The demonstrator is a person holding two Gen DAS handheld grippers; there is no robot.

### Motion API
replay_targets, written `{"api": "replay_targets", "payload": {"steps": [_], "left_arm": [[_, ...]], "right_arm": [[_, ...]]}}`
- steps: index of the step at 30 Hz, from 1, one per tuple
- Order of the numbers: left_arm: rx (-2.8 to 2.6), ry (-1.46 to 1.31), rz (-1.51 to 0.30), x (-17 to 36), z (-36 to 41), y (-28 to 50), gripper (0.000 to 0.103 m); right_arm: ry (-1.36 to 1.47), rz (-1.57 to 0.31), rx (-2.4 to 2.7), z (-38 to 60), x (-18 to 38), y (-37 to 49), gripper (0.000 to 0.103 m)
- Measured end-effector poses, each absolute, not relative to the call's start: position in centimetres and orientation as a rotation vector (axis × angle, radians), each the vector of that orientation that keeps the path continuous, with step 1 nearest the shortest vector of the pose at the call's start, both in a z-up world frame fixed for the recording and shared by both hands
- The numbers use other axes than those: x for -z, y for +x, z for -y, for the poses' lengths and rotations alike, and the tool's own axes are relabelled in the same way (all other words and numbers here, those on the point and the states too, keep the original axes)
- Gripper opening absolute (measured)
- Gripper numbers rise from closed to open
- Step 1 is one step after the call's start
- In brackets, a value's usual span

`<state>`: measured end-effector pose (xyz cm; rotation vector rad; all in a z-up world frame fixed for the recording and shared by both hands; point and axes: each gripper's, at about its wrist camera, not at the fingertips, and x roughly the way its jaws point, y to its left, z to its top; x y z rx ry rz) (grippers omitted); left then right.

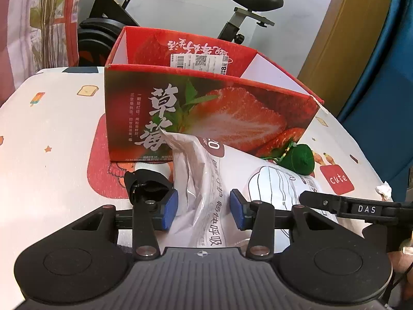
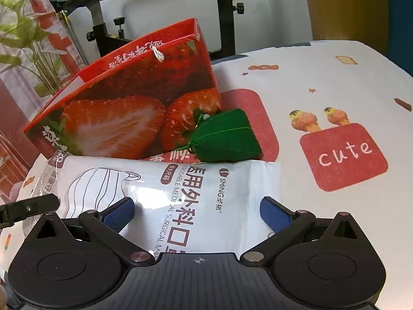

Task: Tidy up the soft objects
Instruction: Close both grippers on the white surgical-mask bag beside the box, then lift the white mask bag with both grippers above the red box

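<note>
Mask packet [image 2: 196, 193] lies between both tools' spread blue pads: left gripper [image 1: 204, 209] and right gripper [image 2: 198, 213] angled downward (packet's near end hidden beneath them), untouched.

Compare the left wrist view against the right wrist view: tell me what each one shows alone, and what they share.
Only the left wrist view shows the left gripper straddling the crumpled end of the white plastic mask packet, a black exercise-bike saddle, and the open inside of the red strawberry-print cardboard box.

Only the right wrist view shows the right gripper, jaws wide over the packet's flat printed end, and a white string knot on the box rim.

Both show the packet, the box, the small green fabric pouch and the patterned tablecloth.
</note>
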<state>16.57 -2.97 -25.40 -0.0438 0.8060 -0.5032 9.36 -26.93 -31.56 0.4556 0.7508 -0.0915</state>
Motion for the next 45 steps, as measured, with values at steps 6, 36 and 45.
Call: {"api": "replay_targets", "payload": {"steps": [6, 36, 45], "left_arm": [[0.500, -0.069, -0.812, 25.8, 2.7, 16.5, 0.047], [0.497, -0.141, -0.849, 27.1, 1.9, 16.8, 0.052], [0.490, -0.128, -0.858, 27.1, 2.1, 16.7, 0.052]], "right_arm": [[0.485, -0.750, 0.086, 27.2, 31.8, 9.2, 0.103], [0.479, -0.790, 0.058, 27.2, 31.9, 9.8, 0.102], [0.367, -0.811, -0.004, 25.3, 30.9, 10.6, 0.097]]}}
